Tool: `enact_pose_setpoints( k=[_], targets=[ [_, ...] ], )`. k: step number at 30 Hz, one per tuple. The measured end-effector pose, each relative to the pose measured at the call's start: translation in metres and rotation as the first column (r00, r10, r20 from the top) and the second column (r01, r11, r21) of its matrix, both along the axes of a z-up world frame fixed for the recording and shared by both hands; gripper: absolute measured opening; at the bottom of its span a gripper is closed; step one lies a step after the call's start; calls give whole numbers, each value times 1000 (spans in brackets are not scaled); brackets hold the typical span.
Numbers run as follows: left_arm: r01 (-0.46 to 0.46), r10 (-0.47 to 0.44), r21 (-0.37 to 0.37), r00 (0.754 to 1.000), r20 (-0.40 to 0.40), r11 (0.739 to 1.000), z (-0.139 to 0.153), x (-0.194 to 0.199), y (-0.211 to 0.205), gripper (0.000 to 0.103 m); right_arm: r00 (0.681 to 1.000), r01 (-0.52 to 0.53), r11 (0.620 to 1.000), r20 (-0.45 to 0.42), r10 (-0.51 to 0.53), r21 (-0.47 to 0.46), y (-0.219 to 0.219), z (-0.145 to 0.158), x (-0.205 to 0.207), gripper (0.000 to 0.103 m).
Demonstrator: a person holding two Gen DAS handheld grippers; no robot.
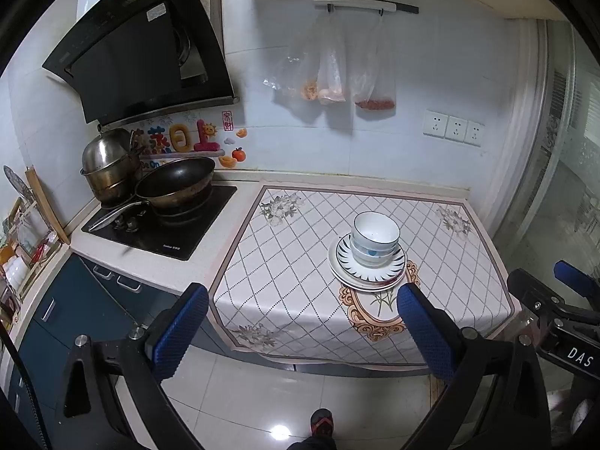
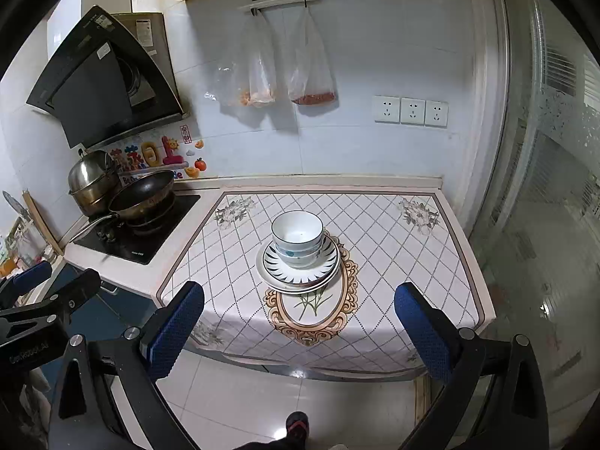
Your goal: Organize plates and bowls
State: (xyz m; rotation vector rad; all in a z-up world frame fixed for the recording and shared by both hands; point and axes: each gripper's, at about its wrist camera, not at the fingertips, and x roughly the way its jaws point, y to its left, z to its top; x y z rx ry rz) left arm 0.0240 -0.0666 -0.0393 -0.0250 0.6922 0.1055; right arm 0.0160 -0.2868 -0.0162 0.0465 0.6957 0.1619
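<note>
White bowls (image 1: 375, 238) sit nested on a black-and-white patterned plate (image 1: 347, 258), which rests on a plain white plate (image 1: 339, 275), all on the patterned cloth of the counter. The same stack shows in the right wrist view: bowls (image 2: 297, 238), patterned plate (image 2: 273, 262), white plate (image 2: 264, 273). My left gripper (image 1: 302, 307) is open and empty, held back over the floor in front of the counter. My right gripper (image 2: 298, 313) is open and empty, also short of the counter's front edge. The right gripper appears at the left wrist view's right edge (image 1: 555, 292).
A diamond-patterned cloth (image 2: 393, 255) covers the counter. To the left, a black hob (image 1: 168, 225) carries a wok (image 1: 174, 182) and a steel pot (image 1: 107, 165). A range hood (image 1: 142, 48) hangs above. Plastic bags (image 1: 330, 71) hang on the wall. A glass door (image 2: 555, 187) stands right.
</note>
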Motion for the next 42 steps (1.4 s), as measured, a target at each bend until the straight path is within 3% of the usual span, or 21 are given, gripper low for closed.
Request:
enact_pose_setpoints(
  k=[42],
  targets=[
    [8,-8,-1,1000,-15,1000,-5,11,-1,103,1000,4,1000,-13,-5,-10,3,-12,8,103]
  ],
)
